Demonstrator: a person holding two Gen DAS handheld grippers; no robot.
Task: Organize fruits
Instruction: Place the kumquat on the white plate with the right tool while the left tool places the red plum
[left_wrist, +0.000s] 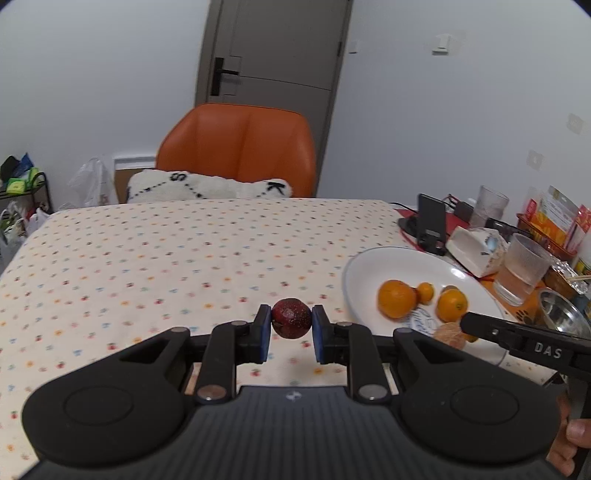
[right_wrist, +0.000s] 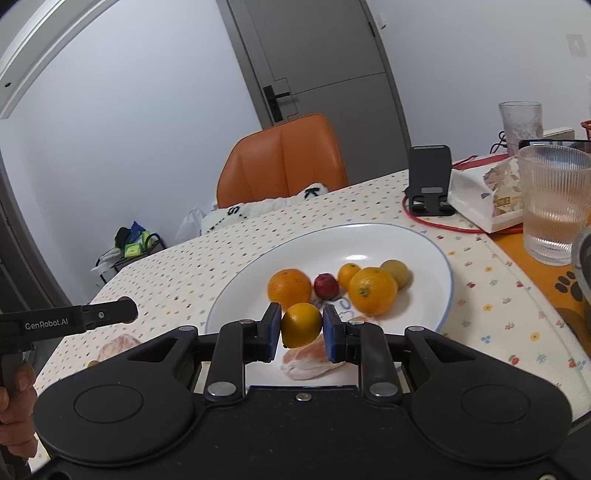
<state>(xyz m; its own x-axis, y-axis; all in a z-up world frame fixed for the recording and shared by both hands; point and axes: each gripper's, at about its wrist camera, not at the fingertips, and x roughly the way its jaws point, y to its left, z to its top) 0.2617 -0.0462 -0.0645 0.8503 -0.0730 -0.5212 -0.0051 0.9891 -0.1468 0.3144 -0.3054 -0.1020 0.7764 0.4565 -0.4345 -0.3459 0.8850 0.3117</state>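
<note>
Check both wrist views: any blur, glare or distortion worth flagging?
Left wrist: dark red fruit in the left gripper sharp, oranges on the plate slightly soft. Right wrist: strong fisheye bending, dark corners; orange fruit in the right gripper sharp, no glare.

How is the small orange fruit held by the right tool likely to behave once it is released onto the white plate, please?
The small orange fruit looks round and smooth, so it would probably roll a little. The white plate dips toward its middle, so it should likely settle against the other oranges. Pinched only at its sides in the right tool, it might slip if squeezed loosely.
</note>
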